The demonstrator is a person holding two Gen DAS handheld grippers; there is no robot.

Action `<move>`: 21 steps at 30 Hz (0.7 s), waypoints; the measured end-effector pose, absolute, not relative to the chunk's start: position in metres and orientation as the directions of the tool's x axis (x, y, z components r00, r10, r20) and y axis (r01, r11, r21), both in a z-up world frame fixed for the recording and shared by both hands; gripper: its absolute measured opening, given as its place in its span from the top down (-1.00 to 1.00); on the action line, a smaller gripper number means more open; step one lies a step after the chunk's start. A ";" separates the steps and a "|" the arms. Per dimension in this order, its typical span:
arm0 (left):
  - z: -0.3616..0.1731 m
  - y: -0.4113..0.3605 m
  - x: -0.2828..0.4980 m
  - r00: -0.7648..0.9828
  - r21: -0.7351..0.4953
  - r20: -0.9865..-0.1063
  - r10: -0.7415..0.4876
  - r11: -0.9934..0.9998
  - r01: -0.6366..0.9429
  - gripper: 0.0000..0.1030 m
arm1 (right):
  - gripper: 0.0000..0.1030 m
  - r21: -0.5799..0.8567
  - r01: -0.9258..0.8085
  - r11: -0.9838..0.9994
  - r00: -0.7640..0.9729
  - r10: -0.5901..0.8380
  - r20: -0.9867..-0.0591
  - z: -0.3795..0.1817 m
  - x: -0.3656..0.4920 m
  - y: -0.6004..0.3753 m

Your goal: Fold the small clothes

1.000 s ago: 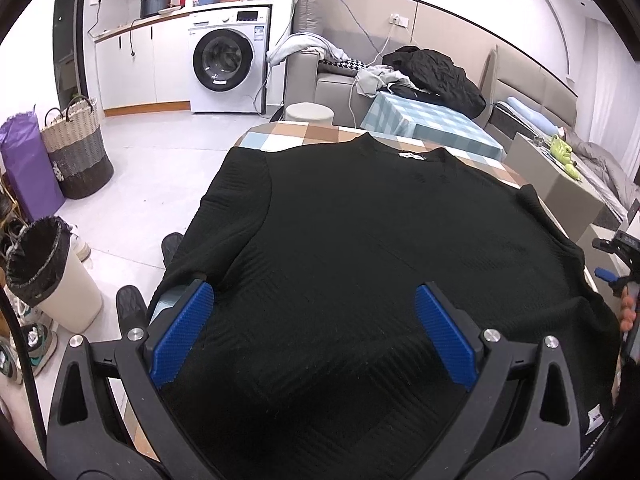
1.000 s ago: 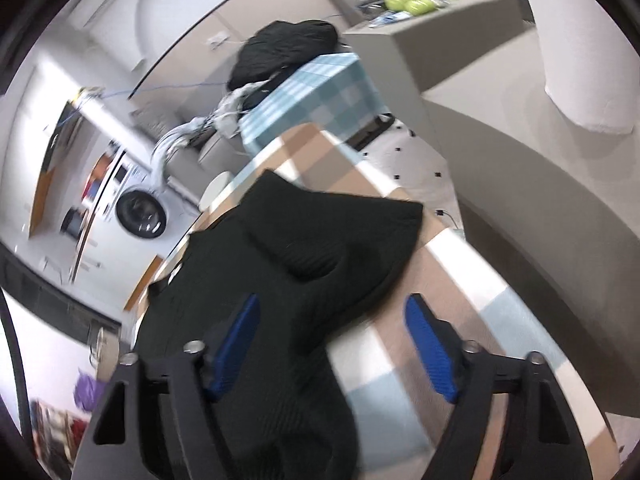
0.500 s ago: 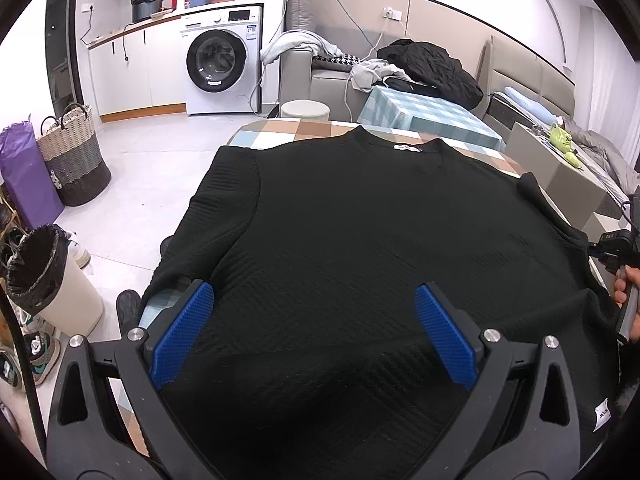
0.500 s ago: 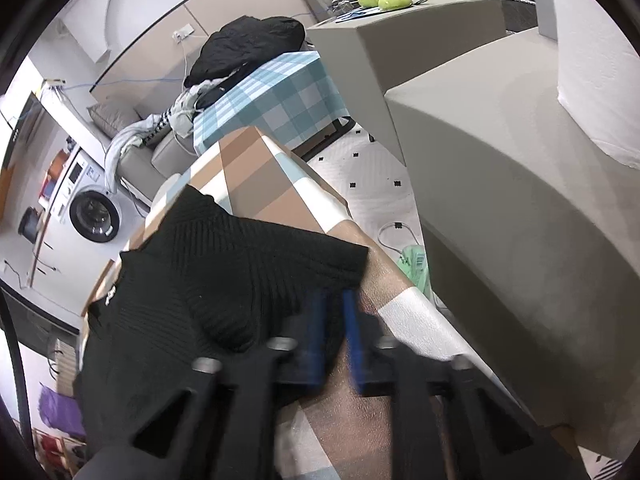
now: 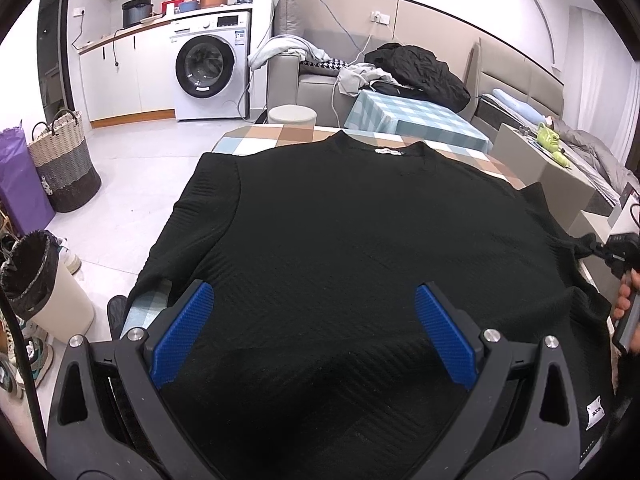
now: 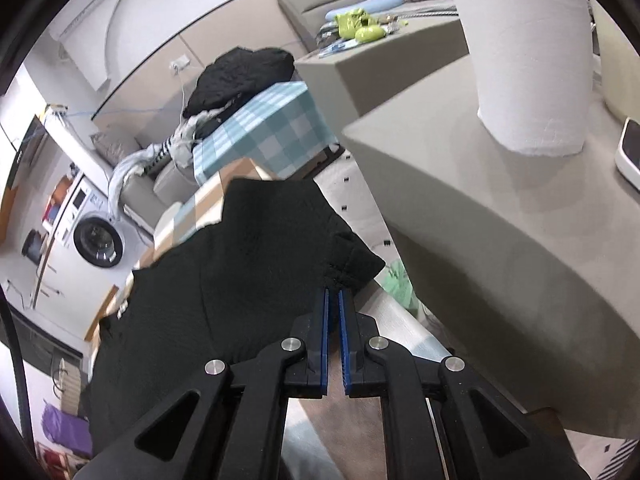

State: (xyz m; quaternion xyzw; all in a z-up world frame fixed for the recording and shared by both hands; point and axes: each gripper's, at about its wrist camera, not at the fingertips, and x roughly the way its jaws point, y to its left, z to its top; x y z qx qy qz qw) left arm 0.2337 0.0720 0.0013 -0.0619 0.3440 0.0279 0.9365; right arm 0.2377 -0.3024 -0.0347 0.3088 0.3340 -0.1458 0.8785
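right jaws clamped on one black sweater sleeve; left jaws apart — hovering over it

The right gripper, wide open a second ago, now pinches the sleeve of the black sweater and lifts it off the table.

White washing machine, grey sofa, pale tiled floor.
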 end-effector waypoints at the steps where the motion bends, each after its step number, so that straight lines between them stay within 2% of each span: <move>1: 0.002 0.073 0.232 0.763 -0.095 -0.646 0.012 0.991 -0.097 -0.95 | 0.91 0.451 0.458 0.766 0.744 -0.052 -0.667 -0.031 0.239 -0.301; 6: 0.003 0.079 0.226 0.763 -0.107 -0.646 0.013 0.989 -0.107 -0.95 | 0.91 0.489 0.340 0.803 0.843 -0.030 -0.537 0.008 0.245 -0.276; 8: 0.003 0.080 0.225 0.762 -0.109 -0.647 0.010 0.988 -0.106 -0.95 | 0.91 0.491 0.260 0.831 0.879 0.006 -0.476 0.025 0.248 -0.257; 10: 0.004 0.079 0.225 0.765 -0.109 -0.644 0.008 0.989 -0.102 -0.95 | 0.91 0.471 0.134 0.872 0.888 0.104 -0.447 0.037 0.257 -0.226; 12: 0.004 0.079 0.224 0.766 -0.113 -0.643 0.003 0.989 -0.098 -0.95 | 0.91 0.401 -0.015 0.916 0.854 0.220 -0.472 0.040 0.262 -0.184; 14: 0.004 0.078 0.223 0.766 -0.117 -0.643 -0.004 0.989 -0.092 -0.95 | 0.91 0.311 -0.141 0.940 0.788 0.297 -0.540 0.033 0.263 -0.144; 16: 0.003 0.077 0.221 0.767 -0.114 -0.641 -0.005 0.989 -0.089 -0.95 | 0.90 0.269 -0.190 0.944 0.727 0.319 -0.608 0.022 0.264 -0.123; 17: 0.003 0.076 0.220 0.767 -0.117 -0.641 -0.008 0.989 -0.087 -0.95 | 0.82 0.252 -0.186 0.950 0.687 0.309 -0.657 0.013 0.266 -0.117; 21: 0.001 0.076 0.219 0.765 -0.123 -0.644 -0.013 0.989 -0.087 -0.95 | 0.39 0.228 -0.115 0.967 0.641 0.247 -0.727 -0.004 0.267 -0.125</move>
